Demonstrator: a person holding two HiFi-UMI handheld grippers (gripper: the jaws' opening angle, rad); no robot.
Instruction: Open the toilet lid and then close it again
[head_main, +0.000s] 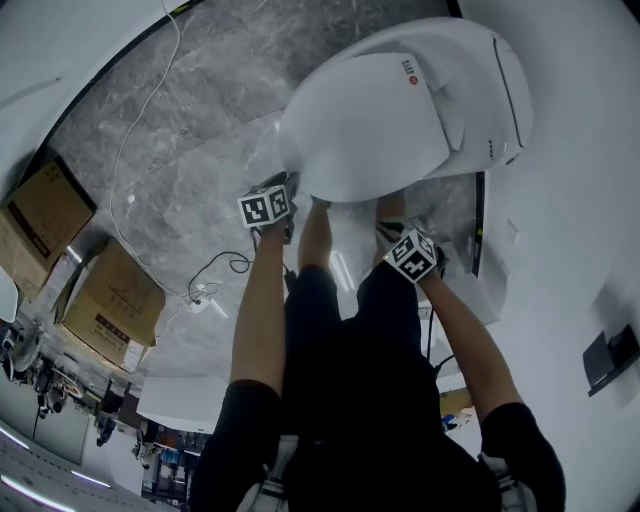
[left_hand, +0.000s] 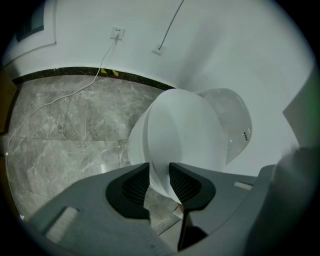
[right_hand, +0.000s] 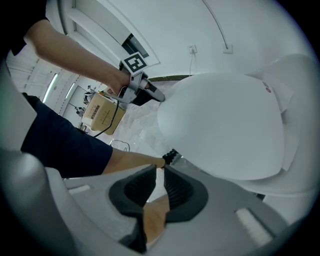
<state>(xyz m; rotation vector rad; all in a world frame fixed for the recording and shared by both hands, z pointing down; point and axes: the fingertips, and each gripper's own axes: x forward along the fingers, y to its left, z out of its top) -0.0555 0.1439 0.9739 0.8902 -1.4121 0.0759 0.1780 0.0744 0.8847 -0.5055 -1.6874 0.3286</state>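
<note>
The white toilet lid (head_main: 370, 120) is tilted over the bowl, its front edge toward me. My left gripper (head_main: 291, 192) is at that front edge on the left. In the left gripper view the lid's (left_hand: 180, 135) thin rim fills the gap of the left gripper (left_hand: 159, 176), and both pads touch it. My right gripper (head_main: 392, 230) hangs just below the lid's front edge on the right, apart from it. In the right gripper view the right gripper (right_hand: 160, 172) shows a narrow gap with nothing in it, the lid (right_hand: 225, 125) looms above, and the left gripper (right_hand: 161, 98) holds its far edge.
The toilet's body (head_main: 495, 90) stands against a white wall. The person's bare legs (head_main: 315, 240) stand right in front of the bowl. Cardboard boxes (head_main: 40, 210) (head_main: 110, 300) and a black cable (head_main: 215, 268) lie on the grey marble floor (head_main: 200, 100) at the left. A wall socket (left_hand: 117, 32) feeds a white cord.
</note>
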